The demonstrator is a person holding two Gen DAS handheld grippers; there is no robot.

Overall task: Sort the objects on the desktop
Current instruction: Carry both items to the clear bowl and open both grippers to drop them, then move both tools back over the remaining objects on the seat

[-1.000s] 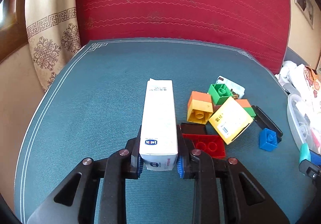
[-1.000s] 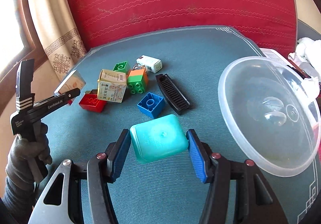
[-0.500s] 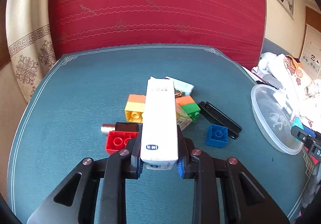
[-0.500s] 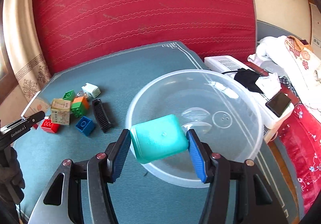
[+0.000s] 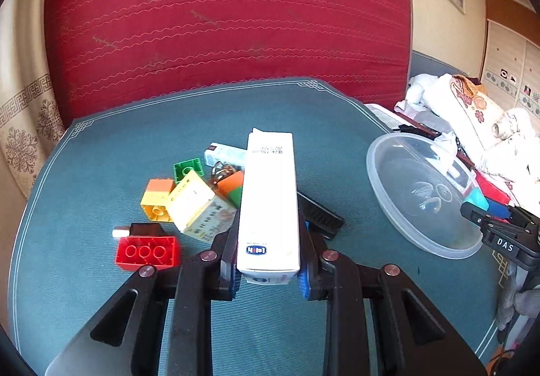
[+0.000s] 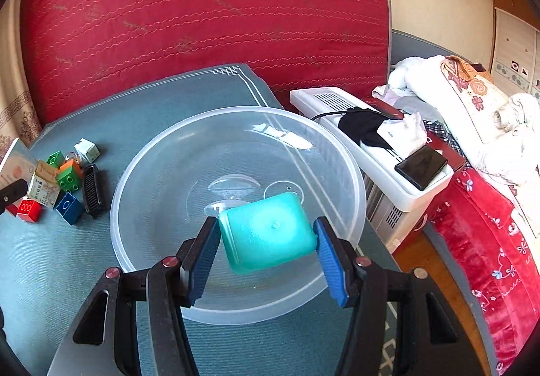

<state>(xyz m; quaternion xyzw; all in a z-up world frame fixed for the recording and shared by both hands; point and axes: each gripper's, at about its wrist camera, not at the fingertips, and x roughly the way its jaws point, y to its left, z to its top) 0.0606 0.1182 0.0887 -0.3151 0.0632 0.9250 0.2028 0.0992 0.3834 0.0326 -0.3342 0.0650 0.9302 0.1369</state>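
The right tongs (image 6: 266, 251) carried the teal box (image 6: 266, 234) from beside the clear bowl (image 6: 162, 153) to over it.

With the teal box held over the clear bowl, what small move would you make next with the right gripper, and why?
Probably lower it a little and open the jaws. The right gripper is shut on the teal box, which hangs over the inside of the clear bowl, so releasing there should drop it in.
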